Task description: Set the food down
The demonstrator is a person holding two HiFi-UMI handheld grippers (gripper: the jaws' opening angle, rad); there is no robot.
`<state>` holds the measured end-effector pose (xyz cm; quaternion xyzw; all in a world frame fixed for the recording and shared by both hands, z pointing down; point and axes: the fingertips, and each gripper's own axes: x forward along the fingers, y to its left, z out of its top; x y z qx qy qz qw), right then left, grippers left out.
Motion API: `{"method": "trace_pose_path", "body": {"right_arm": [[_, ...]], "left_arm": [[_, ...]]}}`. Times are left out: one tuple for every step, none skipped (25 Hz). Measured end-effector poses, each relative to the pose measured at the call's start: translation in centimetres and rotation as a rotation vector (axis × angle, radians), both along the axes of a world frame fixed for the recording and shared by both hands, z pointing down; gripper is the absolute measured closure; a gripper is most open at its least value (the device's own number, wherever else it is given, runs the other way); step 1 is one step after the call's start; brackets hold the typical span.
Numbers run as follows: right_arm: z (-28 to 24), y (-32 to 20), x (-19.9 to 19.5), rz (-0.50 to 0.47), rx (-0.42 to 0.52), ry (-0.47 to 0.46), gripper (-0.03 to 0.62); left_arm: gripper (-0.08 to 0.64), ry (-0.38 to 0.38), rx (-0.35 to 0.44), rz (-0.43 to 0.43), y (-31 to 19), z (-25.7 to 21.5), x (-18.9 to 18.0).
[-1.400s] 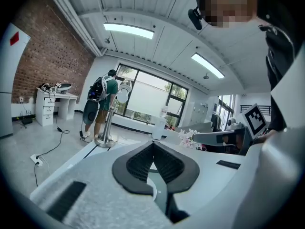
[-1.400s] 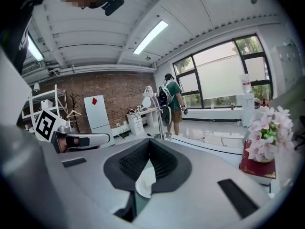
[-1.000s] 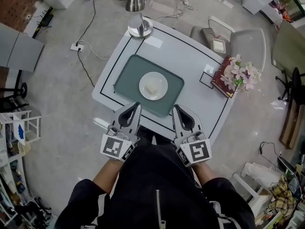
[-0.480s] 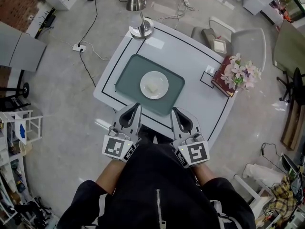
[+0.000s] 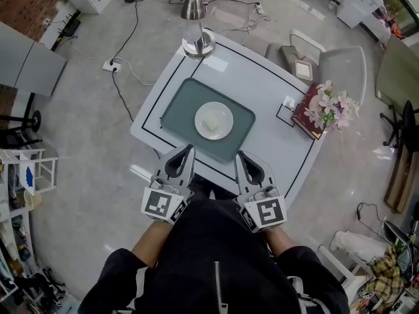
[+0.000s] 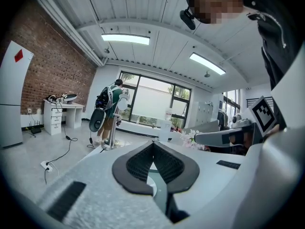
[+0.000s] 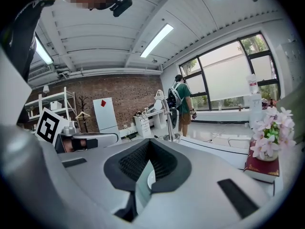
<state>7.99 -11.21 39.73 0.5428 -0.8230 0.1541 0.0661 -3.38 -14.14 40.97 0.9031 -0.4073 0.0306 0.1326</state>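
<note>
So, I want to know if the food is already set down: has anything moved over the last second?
Nothing visibly changed. The left gripper and right gripper stay shut and empty at the near edge of the table. The plate with the food stays on the green tray.

Pale food point(image 5: 211, 120) sits on a plate point(image 5: 225, 129) atop the green tray point(image 5: 179, 110)

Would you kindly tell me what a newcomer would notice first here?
A white plate with a pale piece of food sits on the green tray on the white table. Nearer the person, the left hand-held gripper and right hand-held gripper hover shut and empty; pink flowers lie at its right edge.
</note>
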Motion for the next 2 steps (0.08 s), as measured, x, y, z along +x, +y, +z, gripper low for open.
{"method": "trace_pose_path", "body": {"right_arm": [[0.04,0.00,-0.05,-0.001,-0.002,-0.001,0.584],[0.08,0.00,-0.10,-0.003,-0.003,-0.002,0.584]], "left_arm": [[0.555,0.000,0.002,-0.003,-0.01,-0.04,-0.09],[0.555,0.001,0.005,-0.007,-0.01,-0.10,-0.17]]}}
